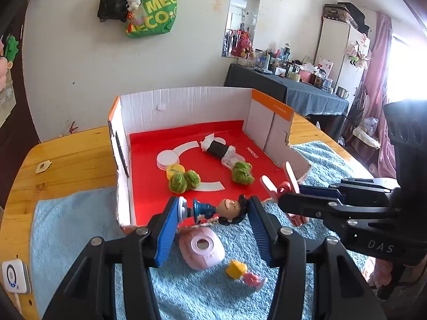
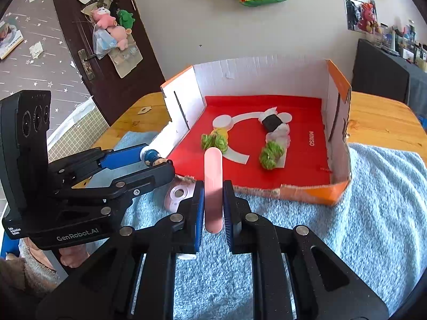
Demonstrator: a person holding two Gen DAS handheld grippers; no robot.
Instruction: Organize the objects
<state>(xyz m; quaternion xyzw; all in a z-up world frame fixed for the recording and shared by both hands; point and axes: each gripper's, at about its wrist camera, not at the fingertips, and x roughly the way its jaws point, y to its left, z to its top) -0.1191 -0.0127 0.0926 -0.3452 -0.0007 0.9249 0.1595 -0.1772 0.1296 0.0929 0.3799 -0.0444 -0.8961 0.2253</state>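
A wooden worktop (image 1: pixel 69 157) carries a blue towel (image 1: pixel 202 293) spread over its near part. On the bare wood near the left edge lies a small flat wooden tag (image 1: pixel 43 166); a white device with a round button (image 1: pixel 14 276) sits at the near left corner.

On the wall behind hangs a green tote bag (image 1: pixel 154 13) beside a black bag (image 1: pixel 114 0), with a small plush panda (image 1: pixel 134 0) between them. A narrow mirror (image 1: pixel 242 16) hangs further right. Beyond the worktop's right edge stands a dark-clothed table crowded with bottles and jars (image 1: pixel 288 64), then a white cabinet (image 1: pixel 344 53) and a pink curtain (image 1: pixel 379 80). A dark door (image 2: pixel 106 40) with plush toys (image 2: pixel 112 24) hung on it stands off to the left.
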